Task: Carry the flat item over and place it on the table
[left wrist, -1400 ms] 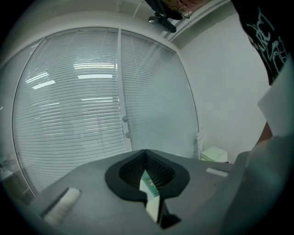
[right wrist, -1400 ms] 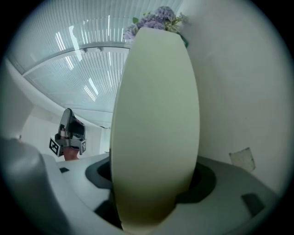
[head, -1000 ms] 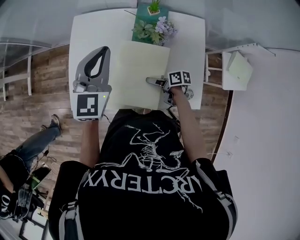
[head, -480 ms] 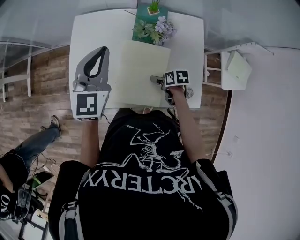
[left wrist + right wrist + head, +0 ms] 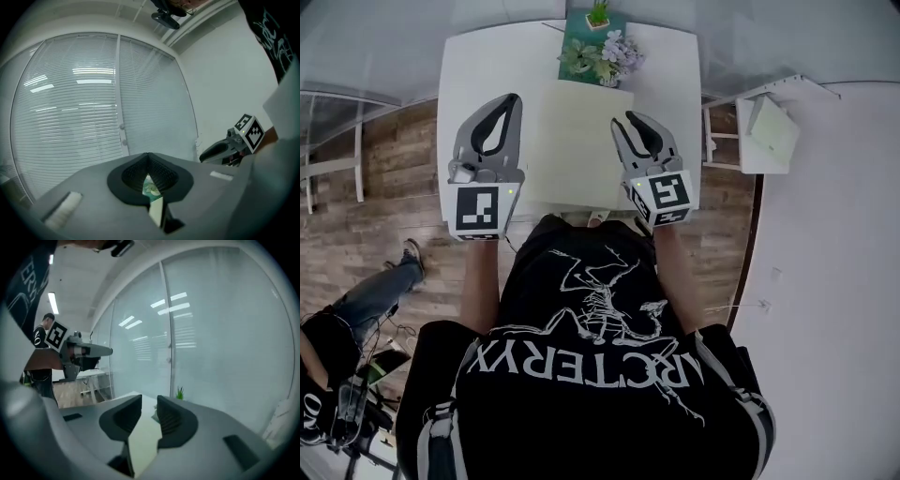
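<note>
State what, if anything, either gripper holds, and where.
Nothing is held: left gripper shut and empty, right gripper open and empty; the flat item lies on the table.

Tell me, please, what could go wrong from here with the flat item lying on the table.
1. The flat item lies with its far edge close to the potted flowers; a forward nudge could push it into them.
2. The right tool, jaws apart, hangs over the item's right edge. If it is pulled back low, it might catch the item and drag it toward the near edge of the table, which the item's near edge sits close to.
</note>
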